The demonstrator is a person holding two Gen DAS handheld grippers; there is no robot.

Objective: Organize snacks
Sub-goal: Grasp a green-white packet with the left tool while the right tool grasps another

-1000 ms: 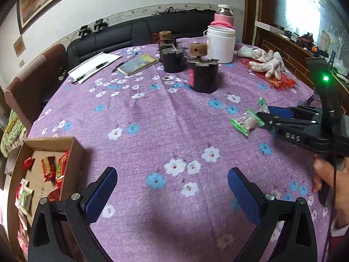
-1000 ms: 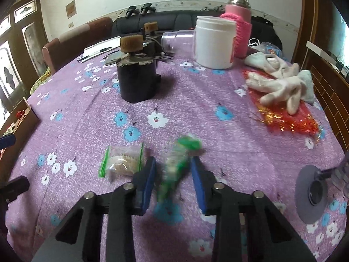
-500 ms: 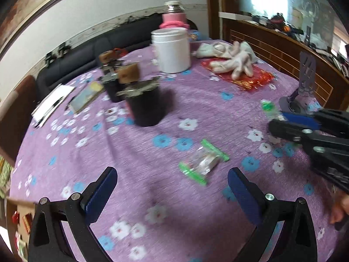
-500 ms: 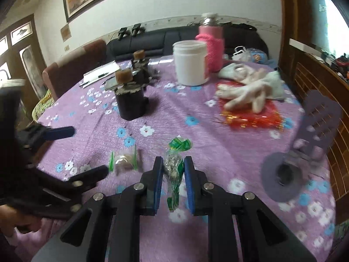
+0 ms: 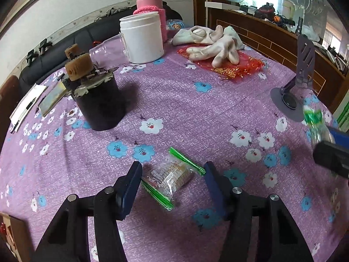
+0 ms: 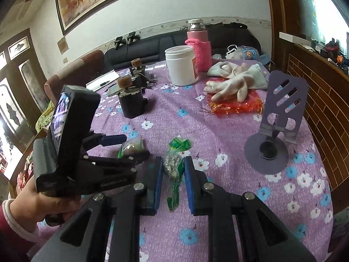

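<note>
A clear snack packet with green sealed ends [image 5: 169,178] lies on the purple flowered tablecloth. My left gripper [image 5: 172,180] is open with one finger on each side of it, close but not closed on it; it also shows in the right wrist view [image 6: 130,146]. My right gripper [image 6: 173,170] is shut on a second green-ended snack packet [image 6: 173,167] and holds it above the table. That held packet shows at the right edge of the left wrist view [image 5: 316,124].
A black pot with a cork-topped lid [image 5: 98,102], a white jar [image 5: 142,38], a pink flask [image 5: 151,2], white gloves on red foil [image 5: 218,45] and a purple phone stand [image 6: 277,126] stand on the table. A cardboard box corner [image 5: 8,235] sits at lower left.
My left gripper swung from the box side over to the lying packet and its fingers narrowed around it. My right gripper closed on the second packet and lifted it.
</note>
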